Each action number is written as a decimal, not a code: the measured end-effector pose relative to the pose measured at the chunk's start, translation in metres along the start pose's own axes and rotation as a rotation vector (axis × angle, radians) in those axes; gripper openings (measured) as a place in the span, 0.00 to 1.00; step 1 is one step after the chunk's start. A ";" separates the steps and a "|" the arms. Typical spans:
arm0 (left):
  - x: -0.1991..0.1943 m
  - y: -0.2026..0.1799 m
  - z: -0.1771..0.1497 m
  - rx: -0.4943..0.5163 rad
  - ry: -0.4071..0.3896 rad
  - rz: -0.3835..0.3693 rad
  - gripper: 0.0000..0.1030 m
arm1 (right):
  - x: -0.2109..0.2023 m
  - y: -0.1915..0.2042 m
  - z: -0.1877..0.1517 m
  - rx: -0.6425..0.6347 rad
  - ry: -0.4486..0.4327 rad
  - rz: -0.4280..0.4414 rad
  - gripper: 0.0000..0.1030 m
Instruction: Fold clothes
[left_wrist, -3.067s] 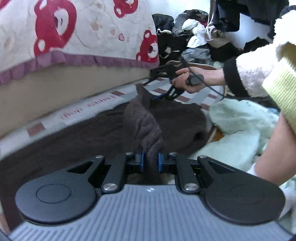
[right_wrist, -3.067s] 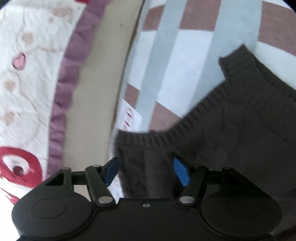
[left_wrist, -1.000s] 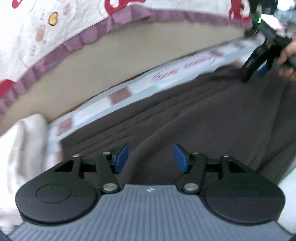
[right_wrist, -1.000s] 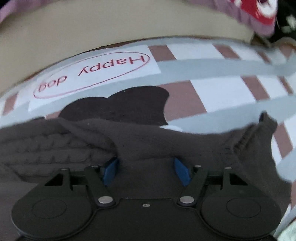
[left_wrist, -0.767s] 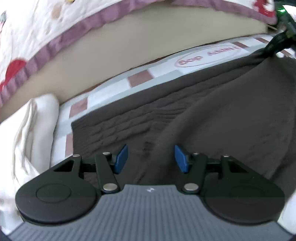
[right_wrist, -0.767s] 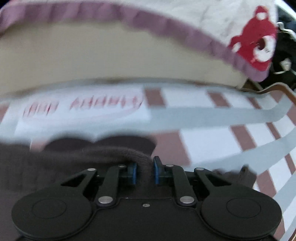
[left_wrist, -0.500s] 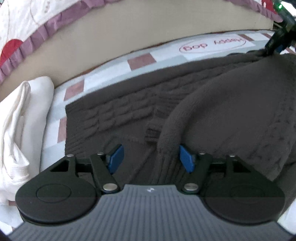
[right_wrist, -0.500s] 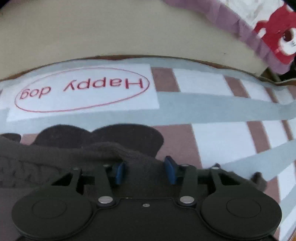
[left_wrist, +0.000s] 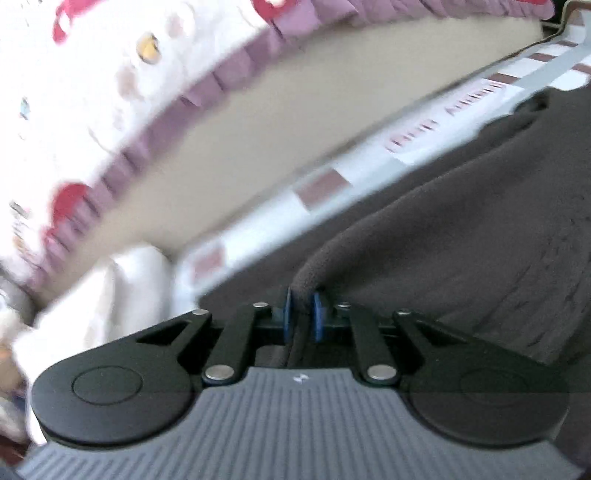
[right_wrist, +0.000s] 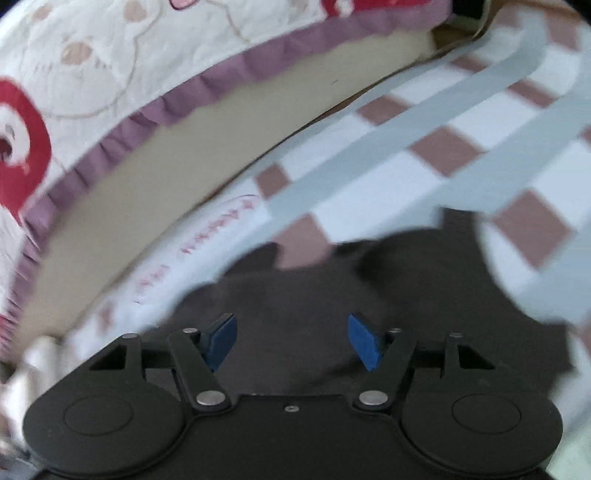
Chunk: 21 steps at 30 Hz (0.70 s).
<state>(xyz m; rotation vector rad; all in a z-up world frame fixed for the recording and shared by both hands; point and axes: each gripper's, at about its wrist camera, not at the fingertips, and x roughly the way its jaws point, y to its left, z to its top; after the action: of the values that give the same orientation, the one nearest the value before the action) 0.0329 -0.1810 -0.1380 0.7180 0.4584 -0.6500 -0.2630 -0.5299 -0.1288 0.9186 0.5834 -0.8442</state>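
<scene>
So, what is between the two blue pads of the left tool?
In the left wrist view, a raised fold of the brown sweater sits between the closing pads of the left tool. Nothing else lies in that gap.

Bed side (right_wrist: 155, 177) close beyond sweater (right_wrist: 303, 295)

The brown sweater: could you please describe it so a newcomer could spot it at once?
On the checked mat beside the mattress lies the brown sweater, a fold pinched in the closing left gripper. It is the only dark knit; the cloth beside it is white.
</scene>
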 end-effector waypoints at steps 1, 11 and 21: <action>-0.001 0.005 0.001 -0.025 -0.002 0.007 0.35 | -0.010 0.003 -0.017 -0.009 -0.038 -0.043 0.70; -0.006 0.071 -0.032 -0.450 0.168 -0.301 0.64 | -0.061 0.013 -0.119 -0.287 -0.012 -0.248 0.70; -0.058 0.012 -0.039 -0.095 0.073 -0.706 0.67 | -0.051 0.013 -0.165 -0.434 0.148 -0.334 0.70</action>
<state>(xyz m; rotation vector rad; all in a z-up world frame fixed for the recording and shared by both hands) -0.0070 -0.1241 -0.1248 0.4803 0.8174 -1.2553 -0.2949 -0.3644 -0.1666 0.4931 1.0238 -0.9025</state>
